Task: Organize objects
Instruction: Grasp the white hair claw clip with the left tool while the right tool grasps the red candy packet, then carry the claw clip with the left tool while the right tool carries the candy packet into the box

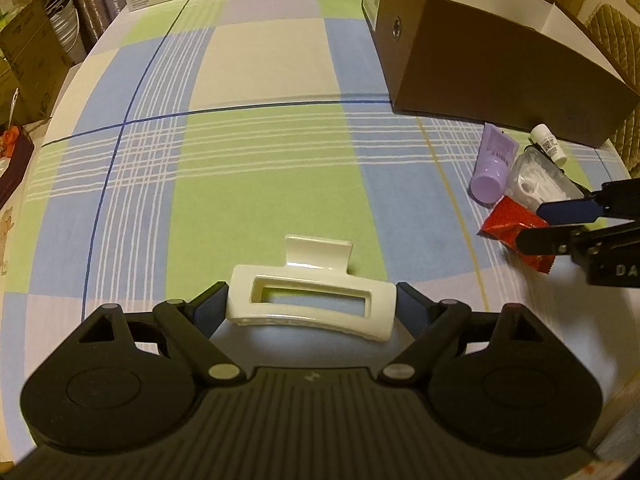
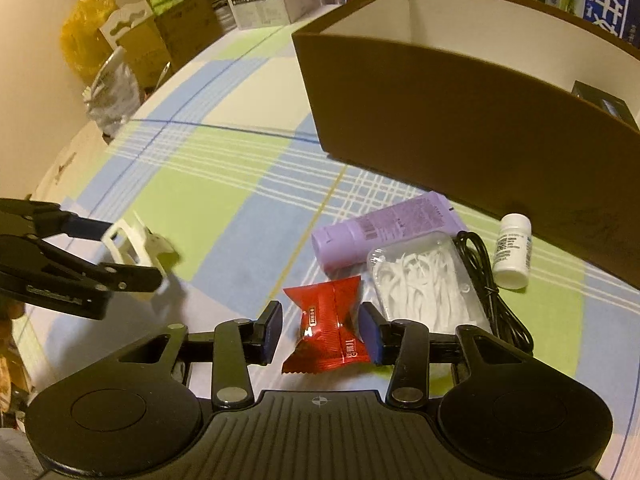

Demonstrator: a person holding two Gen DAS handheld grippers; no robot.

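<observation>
Two wrist fisheyes, low over the plaid tablecloth (image 1: 260, 160) — each looking forward along its own fingers.

The left view faces across the table; the right sits close, angled toward the brown box (image 2: 460, 128). Both share the box, the red packet (image 2: 326, 326) and each other's gripper.

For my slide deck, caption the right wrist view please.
Right gripper open around a red candy wrapper, with the brown box beyond.
</observation>
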